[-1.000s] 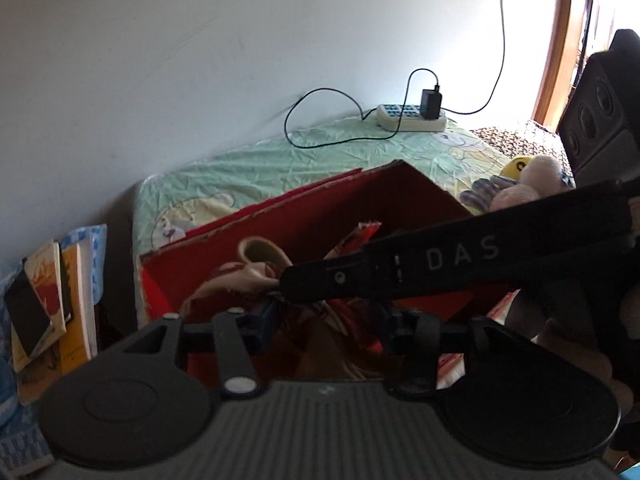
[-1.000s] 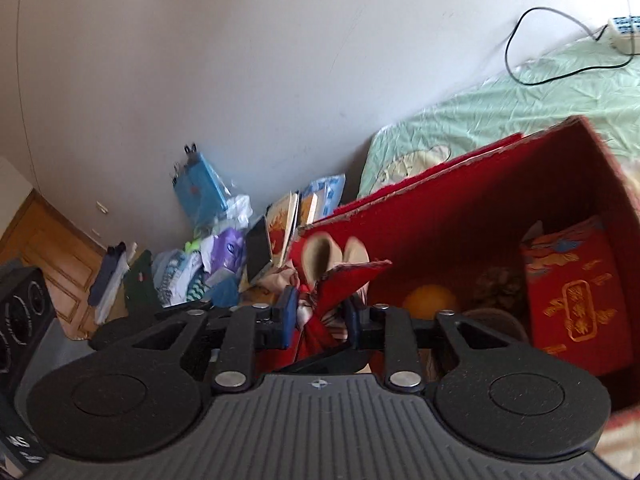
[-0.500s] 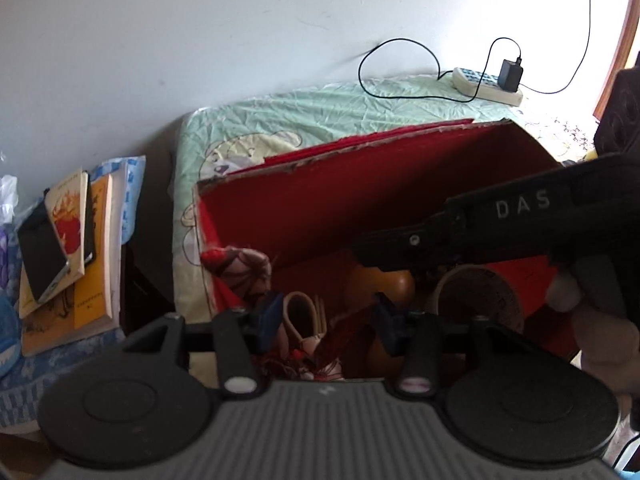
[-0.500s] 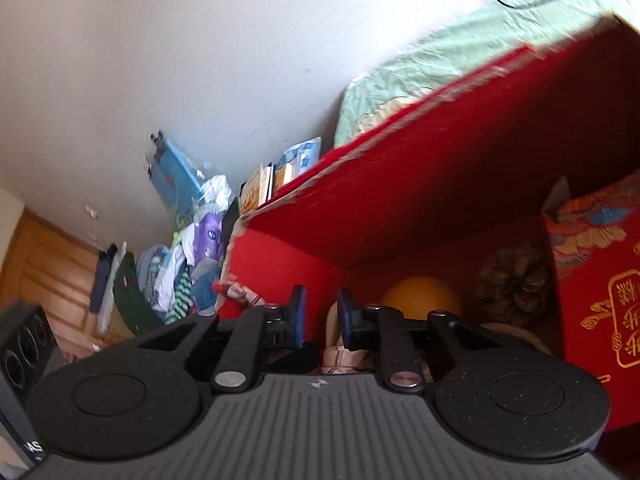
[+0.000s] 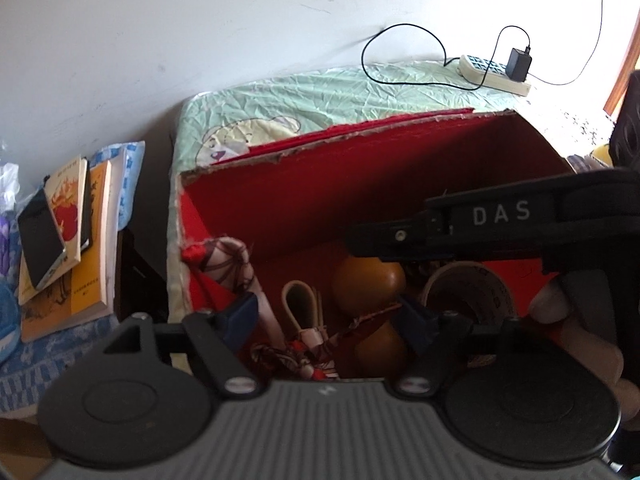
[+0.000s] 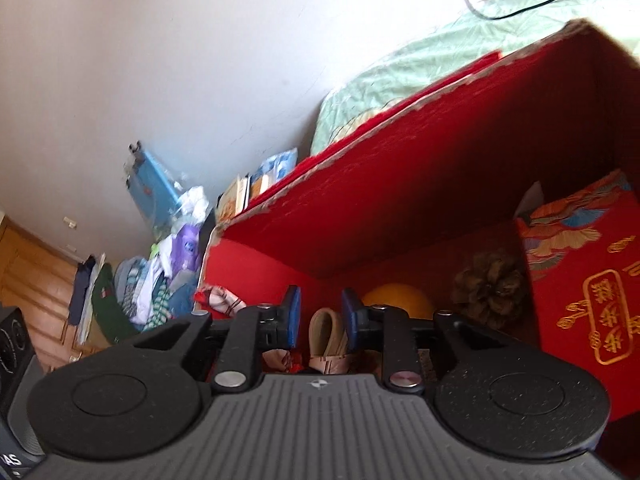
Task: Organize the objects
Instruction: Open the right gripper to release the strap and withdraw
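**Crowded red box leaves little room for a clean release**

Nearest me, the left gripper [image 5: 324, 314] hangs over the near edge of the red box [image 5: 320, 184] with its jaws spread wide and nothing between them. Just below it lies the folded umbrella [image 5: 236, 264], its patterned head propped against the box's left wall and its beige strap loop [image 5: 298, 304] lying beside the shaft. The right gripper [image 6: 318, 320] reaches into the same corner, jaws parted narrowly on either side of that loop; I cannot tell whether they touch it.

The risk, to my eye, is the strap: if the right gripper lifts away with the loop snagged on a finger, it could drag the umbrella back out. The two grippers are also close together and could knock each other.

Further in sit an orange gourd [image 5: 368, 280], a pine cone [image 6: 490, 290], a bowl [image 5: 466, 292] and a red gift packet [image 6: 584, 276]. Beyond the box, the bed [image 5: 340, 88] carries a power strip [image 5: 494, 74].
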